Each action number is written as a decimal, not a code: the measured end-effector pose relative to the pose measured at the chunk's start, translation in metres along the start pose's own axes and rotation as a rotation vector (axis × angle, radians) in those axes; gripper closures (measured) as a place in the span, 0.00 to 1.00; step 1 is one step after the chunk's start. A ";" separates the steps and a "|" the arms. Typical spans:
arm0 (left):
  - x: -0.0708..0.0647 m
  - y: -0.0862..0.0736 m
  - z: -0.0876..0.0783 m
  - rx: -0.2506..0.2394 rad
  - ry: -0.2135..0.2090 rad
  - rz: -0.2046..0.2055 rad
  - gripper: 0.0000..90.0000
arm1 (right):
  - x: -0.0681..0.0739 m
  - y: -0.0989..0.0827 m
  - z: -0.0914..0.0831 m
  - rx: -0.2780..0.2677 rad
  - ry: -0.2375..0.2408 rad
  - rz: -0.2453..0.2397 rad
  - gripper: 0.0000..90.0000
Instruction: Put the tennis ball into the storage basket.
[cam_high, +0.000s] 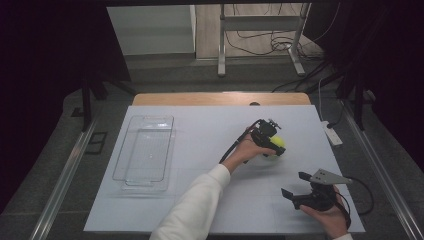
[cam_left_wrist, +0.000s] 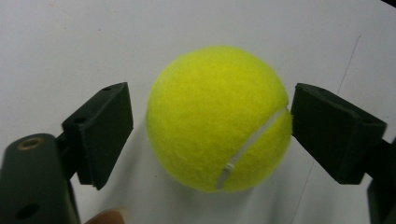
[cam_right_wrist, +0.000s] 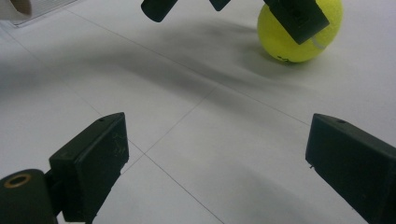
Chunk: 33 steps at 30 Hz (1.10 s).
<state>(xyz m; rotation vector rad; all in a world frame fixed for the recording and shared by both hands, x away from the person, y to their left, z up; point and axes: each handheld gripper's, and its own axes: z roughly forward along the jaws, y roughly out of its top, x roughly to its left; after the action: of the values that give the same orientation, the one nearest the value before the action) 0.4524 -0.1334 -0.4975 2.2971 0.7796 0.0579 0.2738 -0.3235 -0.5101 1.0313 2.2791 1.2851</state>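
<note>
Right now the left gripper (cam_high: 272, 142) sits over a yellow tennis ball (cam_high: 278, 145) on the white table (cam_high: 210, 150), toward its right edge and about halfway between the near and far edges. From the high view the gripper's body covers most of the ball, so the grip cannot be read there. The left gripper view settles it: the ball (cam_left_wrist: 218, 119) rests on the sheet between the two black jaws, the right-hand jaw touching or nearly touching its felt by the white seam, the left-hand jaw standing a sliver off it. So the jaws bracket the ball without clamping it.

The right gripper (cam_high: 297, 186) is held near the front right corner of the table, well apart from the ball, its grey three-cornered plate showing on top. Its own view looks low along the sheet: both jaws stand wide apart with bare table between them, and farther off the ball (cam_right_wrist: 299, 35) shows with the left gripper (cam_right_wrist: 224, 4) coming down around it.

A clear plastic tray (cam_high: 145, 150) lies near the left edge, its long side running along that edge.
</note>
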 end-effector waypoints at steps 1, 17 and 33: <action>0.000 0.000 0.000 0.002 0.002 0.003 0.21 | 0.000 0.000 0.000 -0.001 0.000 0.000 0.07; -0.005 0.002 -0.008 -0.008 0.019 0.038 0.31 | -0.001 0.000 -0.001 -0.005 -0.001 0.003 0.07; -0.007 -0.003 -0.030 -0.054 0.009 0.060 0.31 | 0.000 0.000 0.000 -0.001 -0.003 0.004 0.07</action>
<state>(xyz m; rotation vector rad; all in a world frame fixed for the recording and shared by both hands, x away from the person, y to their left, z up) 0.4378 -0.1174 -0.4759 2.2699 0.7058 0.1157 0.2738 -0.3238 -0.5100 1.0379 2.2746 1.2850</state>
